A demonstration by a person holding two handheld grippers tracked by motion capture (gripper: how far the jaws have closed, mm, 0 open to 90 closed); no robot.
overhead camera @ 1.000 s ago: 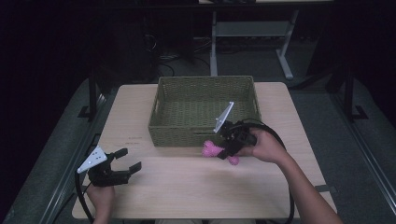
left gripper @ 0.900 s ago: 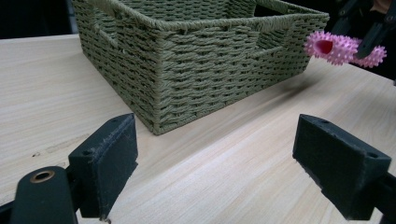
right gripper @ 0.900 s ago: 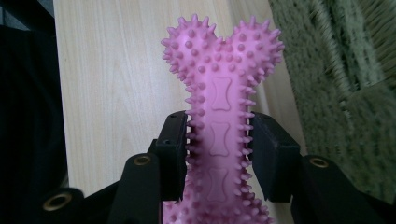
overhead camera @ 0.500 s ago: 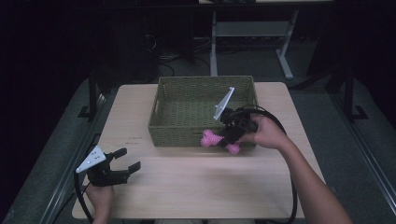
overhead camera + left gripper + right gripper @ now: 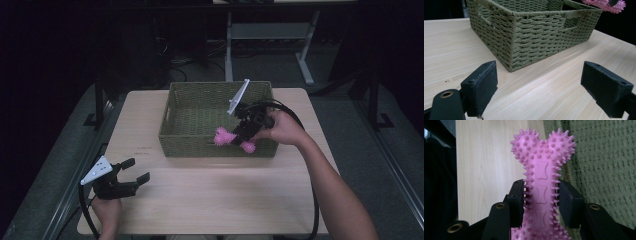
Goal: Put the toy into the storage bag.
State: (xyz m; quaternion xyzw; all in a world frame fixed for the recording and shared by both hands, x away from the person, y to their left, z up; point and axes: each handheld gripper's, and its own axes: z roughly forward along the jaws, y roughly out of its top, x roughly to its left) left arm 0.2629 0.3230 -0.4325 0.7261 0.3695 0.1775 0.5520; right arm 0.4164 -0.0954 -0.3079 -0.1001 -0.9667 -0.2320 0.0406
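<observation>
A pink spiky bone toy (image 5: 223,136) (image 5: 541,177) hangs over the front rim of a green woven basket (image 5: 189,140) at the table's middle back. My right gripper (image 5: 241,134) (image 5: 541,200) is shut on the bone's shaft, its pads pressed against both sides. In the left gripper view the bone's end (image 5: 604,4) peeks above the basket (image 5: 531,32) at the top right. My left gripper (image 5: 134,171) (image 5: 539,95) rests low at the table's front left, jaws wide open with nothing between them.
The light wooden table (image 5: 215,195) has bare surface in front of the basket and to its left. A person's right forearm (image 5: 330,190) reaches in from the bottom right. Dark floor and a metal frame (image 5: 270,35) lie behind the table.
My right gripper has lifted the pink bone off the table and carried it back toward the basket. My left gripper has stayed where it was.
</observation>
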